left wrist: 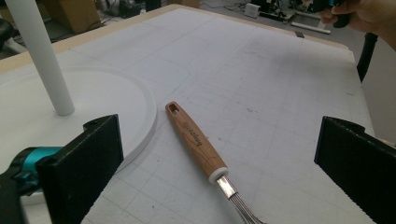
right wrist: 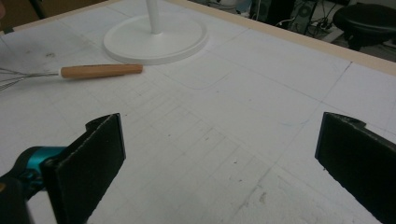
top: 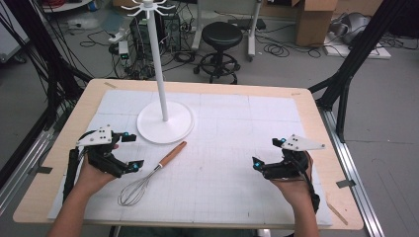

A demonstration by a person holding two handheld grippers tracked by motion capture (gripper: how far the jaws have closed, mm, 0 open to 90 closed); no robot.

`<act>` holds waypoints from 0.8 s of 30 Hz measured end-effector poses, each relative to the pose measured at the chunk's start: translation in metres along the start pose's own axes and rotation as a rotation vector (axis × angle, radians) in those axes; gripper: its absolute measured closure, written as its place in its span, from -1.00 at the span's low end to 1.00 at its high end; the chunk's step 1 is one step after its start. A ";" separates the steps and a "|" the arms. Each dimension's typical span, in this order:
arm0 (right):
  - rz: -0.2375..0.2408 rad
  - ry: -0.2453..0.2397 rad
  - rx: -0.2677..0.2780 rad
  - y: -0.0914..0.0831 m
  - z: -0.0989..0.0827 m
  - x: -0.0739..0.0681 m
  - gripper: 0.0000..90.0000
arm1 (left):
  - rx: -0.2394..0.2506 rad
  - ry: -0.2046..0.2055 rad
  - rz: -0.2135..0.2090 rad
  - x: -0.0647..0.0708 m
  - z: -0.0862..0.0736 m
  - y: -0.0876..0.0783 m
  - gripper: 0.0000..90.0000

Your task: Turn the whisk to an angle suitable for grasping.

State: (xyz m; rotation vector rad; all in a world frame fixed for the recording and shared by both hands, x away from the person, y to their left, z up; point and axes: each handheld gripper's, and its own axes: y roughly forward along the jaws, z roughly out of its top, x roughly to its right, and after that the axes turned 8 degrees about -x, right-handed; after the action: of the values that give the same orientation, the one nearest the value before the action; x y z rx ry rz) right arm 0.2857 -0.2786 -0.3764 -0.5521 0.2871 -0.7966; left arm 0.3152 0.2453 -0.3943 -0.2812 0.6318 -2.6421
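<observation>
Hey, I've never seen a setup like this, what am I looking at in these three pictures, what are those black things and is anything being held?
A person sits at a table covered by a white gridded mat and holds a hand-operated two-jaw gripper in each hand. The high view looks down from above: the left gripper is on the left, the right gripper on the right. The other two pictures come from small cameras riding on each gripper, so the black blocks at the bottom corners are that gripper's own jaws.

On the mat lie a wire whisk with a wooden handle, and a white stand with a round base and a tall pole with hooks on top. Both grippers stand wide open and hold nothing. The left one is nearest the whisk, with the handle lying ahead between its jaws, untouched.
</observation>
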 end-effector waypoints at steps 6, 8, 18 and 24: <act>0.014 0.010 0.005 -0.002 0.001 0.000 -0.99 | -0.046 -0.009 0.020 0.002 0.007 0.007 -0.96; 0.017 0.005 0.004 -0.001 0.002 0.000 -0.99 | -0.053 -0.007 0.020 0.003 0.011 0.009 -0.96; 0.019 0.002 -0.012 0.003 0.003 -0.001 -0.99 | -0.109 -0.007 0.019 0.003 0.027 0.020 -0.96; 0.020 0.004 -0.021 0.005 0.003 -0.002 -0.99 | -0.139 -0.010 0.026 0.003 0.035 0.025 -0.96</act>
State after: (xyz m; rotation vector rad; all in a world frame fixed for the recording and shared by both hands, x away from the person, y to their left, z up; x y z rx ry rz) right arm 0.2889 -0.2735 -0.3768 -0.5668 0.3047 -0.7764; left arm 0.3307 0.2099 -0.3750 -0.3238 0.8126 -2.5747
